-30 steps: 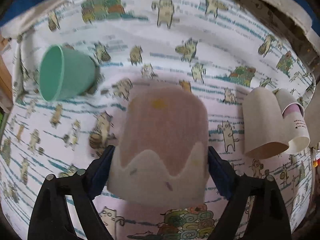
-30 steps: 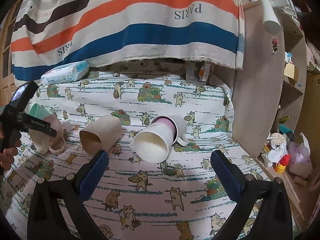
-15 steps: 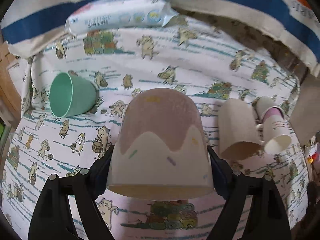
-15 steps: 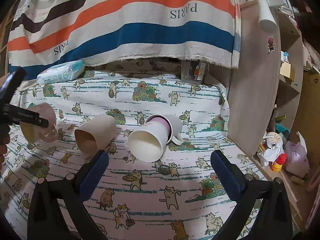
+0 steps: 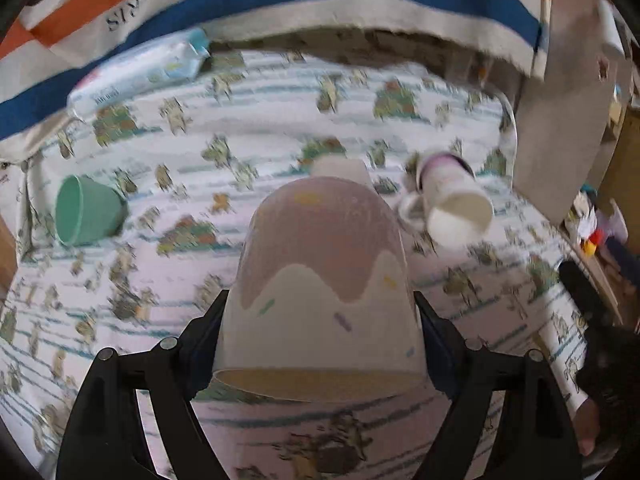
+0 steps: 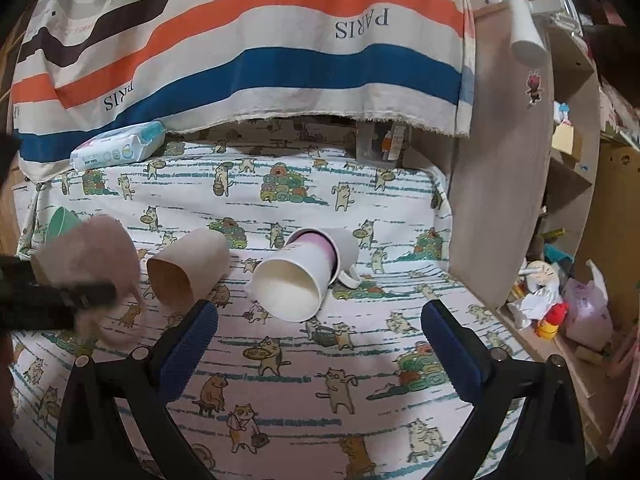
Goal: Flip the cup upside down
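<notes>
Left fingers (image 5: 318, 344) clamp the pink cup (image 5: 320, 280), seemingly mouth-down though blurred; right fingers (image 6: 320, 344) gape, holding nothing.

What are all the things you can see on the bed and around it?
Pink and cream cup: one, mouth down, held off the cloth.
Green cup: one, on its side, far left.
Tan cup: one, on its side, middle.
White paper cup: one, on its side, tucked into a grey mug.
Wipes pack: one, white and blue, at the back.
Cat-print cloth: one, white, under everything.
Striped cloth: one, orange, blue, brown, hanging behind.
Shelves: wooden, cluttered, on the right.
Left gripper: black, shut on the cup.
Right gripper: black with blue pads, open, empty.
</notes>
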The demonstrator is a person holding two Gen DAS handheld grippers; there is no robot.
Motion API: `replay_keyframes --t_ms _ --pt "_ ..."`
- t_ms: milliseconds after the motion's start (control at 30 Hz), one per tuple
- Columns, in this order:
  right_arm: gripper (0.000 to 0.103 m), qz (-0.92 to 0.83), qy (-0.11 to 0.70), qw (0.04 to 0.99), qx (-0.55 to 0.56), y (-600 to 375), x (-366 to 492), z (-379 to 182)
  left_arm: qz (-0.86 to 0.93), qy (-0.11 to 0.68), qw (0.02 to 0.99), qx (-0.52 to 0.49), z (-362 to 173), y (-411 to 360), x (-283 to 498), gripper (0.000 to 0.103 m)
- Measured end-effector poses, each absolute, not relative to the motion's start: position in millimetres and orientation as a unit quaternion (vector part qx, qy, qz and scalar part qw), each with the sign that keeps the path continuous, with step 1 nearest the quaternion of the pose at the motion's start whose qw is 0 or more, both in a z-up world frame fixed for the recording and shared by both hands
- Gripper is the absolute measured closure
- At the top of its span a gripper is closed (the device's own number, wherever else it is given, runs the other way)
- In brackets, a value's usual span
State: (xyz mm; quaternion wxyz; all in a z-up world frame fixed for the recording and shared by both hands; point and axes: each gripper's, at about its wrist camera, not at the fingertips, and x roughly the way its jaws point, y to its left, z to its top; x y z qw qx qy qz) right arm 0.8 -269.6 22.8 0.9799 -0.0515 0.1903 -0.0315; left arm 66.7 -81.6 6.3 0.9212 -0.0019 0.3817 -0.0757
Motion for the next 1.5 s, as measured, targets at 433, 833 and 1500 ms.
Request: replay_keyframes --t_ms 433,833,1500 --pt "0.001 -0.041 0.180 0.981 -0.054 -279 -9 32 -0.041 0.384 0.922 0.001 -12 -109 54 0.020" --pt "0.001 -0.042 0.182 0.981 -0.050 -279 -10 30 -0.061 0.415 0.908 -0.010 -23 -115 54 0.019" --pt "0.001 -0.029 0.162 0.985 -0.050 -258 -17 47 -0.054 0.270 0.961 -0.037 40 -44 31 0.014"
